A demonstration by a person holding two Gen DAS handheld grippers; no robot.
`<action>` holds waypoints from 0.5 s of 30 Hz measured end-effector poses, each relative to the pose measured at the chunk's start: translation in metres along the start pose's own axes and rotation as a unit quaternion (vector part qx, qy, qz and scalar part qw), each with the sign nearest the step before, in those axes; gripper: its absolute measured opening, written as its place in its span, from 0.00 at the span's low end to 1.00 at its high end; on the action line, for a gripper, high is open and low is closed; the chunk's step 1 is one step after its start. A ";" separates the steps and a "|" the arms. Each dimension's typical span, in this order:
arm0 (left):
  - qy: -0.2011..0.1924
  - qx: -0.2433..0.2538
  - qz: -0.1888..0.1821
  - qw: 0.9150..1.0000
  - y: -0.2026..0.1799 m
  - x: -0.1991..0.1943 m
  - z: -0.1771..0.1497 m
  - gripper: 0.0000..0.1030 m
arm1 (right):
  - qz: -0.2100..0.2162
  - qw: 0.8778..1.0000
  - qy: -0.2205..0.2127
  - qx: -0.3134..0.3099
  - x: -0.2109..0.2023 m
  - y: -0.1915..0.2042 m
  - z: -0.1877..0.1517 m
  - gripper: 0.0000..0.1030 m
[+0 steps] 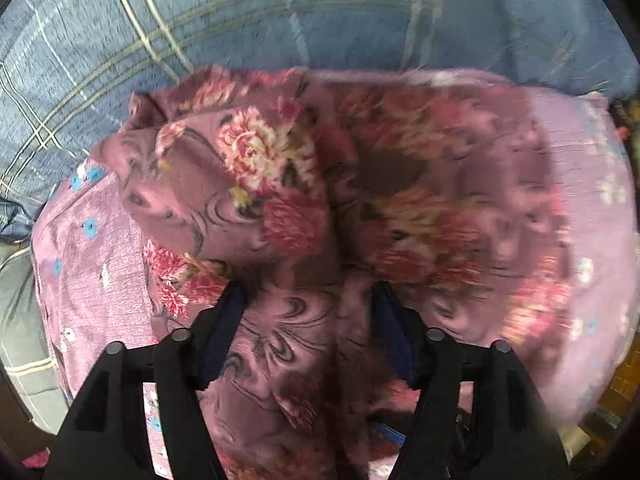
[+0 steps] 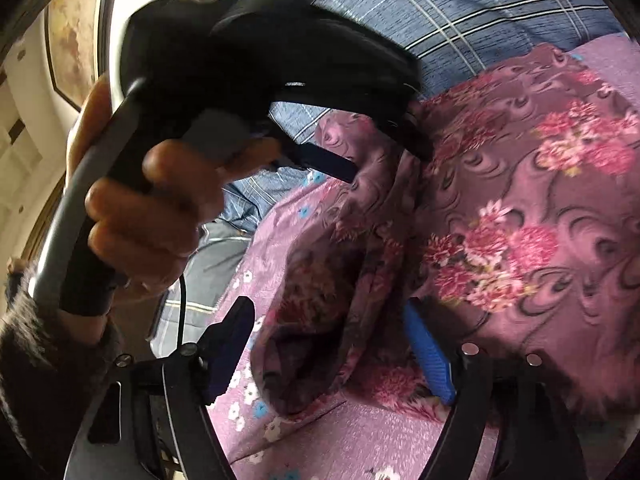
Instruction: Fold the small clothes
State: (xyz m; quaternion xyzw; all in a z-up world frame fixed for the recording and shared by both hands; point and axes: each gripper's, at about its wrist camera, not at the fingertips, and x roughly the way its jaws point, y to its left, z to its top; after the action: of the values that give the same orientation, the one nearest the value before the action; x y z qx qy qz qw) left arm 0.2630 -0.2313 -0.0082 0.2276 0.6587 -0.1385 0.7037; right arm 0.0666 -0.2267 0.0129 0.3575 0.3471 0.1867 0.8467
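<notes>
A mauve garment with pink flowers and dark swirls (image 1: 304,208) lies bunched on a lilac cloth. My left gripper (image 1: 308,294) points down at it, its jaws apart, with the fabric lying between and under the fingers; no pad visibly presses it. In the right wrist view the same garment (image 2: 520,208) spreads to the right, and a hand (image 2: 152,216) holds the left gripper (image 2: 376,156) over a raised fold. My right gripper (image 2: 328,314) stands open, a hanging fold of the garment between its fingers.
The lilac cloth with small blue and white flowers (image 1: 88,256) lies under the garment (image 2: 320,440). Blue plaid bedding (image 1: 280,20) fills the far side (image 2: 460,12). A grey plaid piece (image 2: 212,264) sits at the left. A dark sleeve (image 2: 36,360) shows at lower left.
</notes>
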 end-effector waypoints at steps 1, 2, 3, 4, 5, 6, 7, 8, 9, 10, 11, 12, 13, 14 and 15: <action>-0.003 -0.007 0.004 1.000 0.004 0.002 0.000 0.37 | -0.006 1.000 -0.006 -0.009 0.003 0.001 -0.002 0.74; -0.008 -0.013 -0.002 1.000 0.009 0.003 -0.001 0.30 | -0.008 1.000 -0.010 -0.016 0.005 0.002 -0.003 0.64; -0.016 -0.021 -0.014 1.000 0.014 0.000 -0.003 0.25 | -0.005 1.000 -0.008 -0.024 0.008 0.003 -0.004 0.36; -0.025 -0.025 -0.019 0.999 0.017 -0.004 -0.005 0.14 | 0.006 1.000 0.004 -0.025 0.012 0.002 -0.004 0.21; -0.033 -0.027 -0.020 0.999 0.021 -0.009 -0.008 0.13 | 0.001 1.000 0.012 -0.018 0.015 0.000 -0.004 0.17; -0.046 -0.029 -0.020 0.998 0.022 -0.016 -0.012 0.13 | 0.002 1.000 0.007 -0.014 0.014 -0.002 -0.004 0.16; -0.056 -0.032 -0.020 0.998 0.022 -0.022 -0.015 0.12 | 0.006 1.000 0.000 -0.009 0.012 -0.003 -0.004 0.15; -0.071 -0.035 -0.021 0.997 0.021 -0.033 -0.018 0.12 | 0.005 1.000 -0.006 -0.006 0.008 -0.001 -0.002 0.15; -0.079 -0.038 -0.025 0.996 0.022 -0.040 -0.023 0.12 | 0.007 1.000 -0.014 -0.005 0.002 0.001 -0.001 0.14; -0.086 -0.041 -0.033 0.995 0.020 -0.048 -0.024 0.12 | 0.010 1.000 -0.023 -0.005 -0.005 0.004 0.001 0.14; -0.092 -0.044 -0.050 0.994 0.016 -0.058 -0.026 0.12 | 0.010 0.999 -0.031 -0.002 -0.012 0.005 0.004 0.14; -0.096 -0.044 -0.061 0.992 0.009 -0.065 -0.028 0.12 | 0.010 0.999 -0.035 0.003 -0.019 0.006 0.006 0.14; -0.100 -0.042 -0.073 0.991 0.003 -0.072 -0.029 0.12 | 0.011 0.999 -0.042 0.011 -0.028 0.005 0.007 0.14; -0.102 -0.038 -0.081 0.991 0.000 -0.078 -0.031 0.12 | 0.008 0.999 -0.051 0.018 -0.039 0.004 0.008 0.14; -0.106 -0.031 -0.089 0.990 -0.010 -0.082 -0.032 0.12 | 0.006 0.998 -0.057 0.021 -0.047 0.002 0.010 0.14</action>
State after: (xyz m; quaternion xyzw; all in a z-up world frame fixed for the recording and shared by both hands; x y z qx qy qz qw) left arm 0.2230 -0.2324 0.0709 0.1303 0.6021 -0.2034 0.7610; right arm 0.0407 -0.2569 0.0404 0.3876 0.3003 0.1634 0.8561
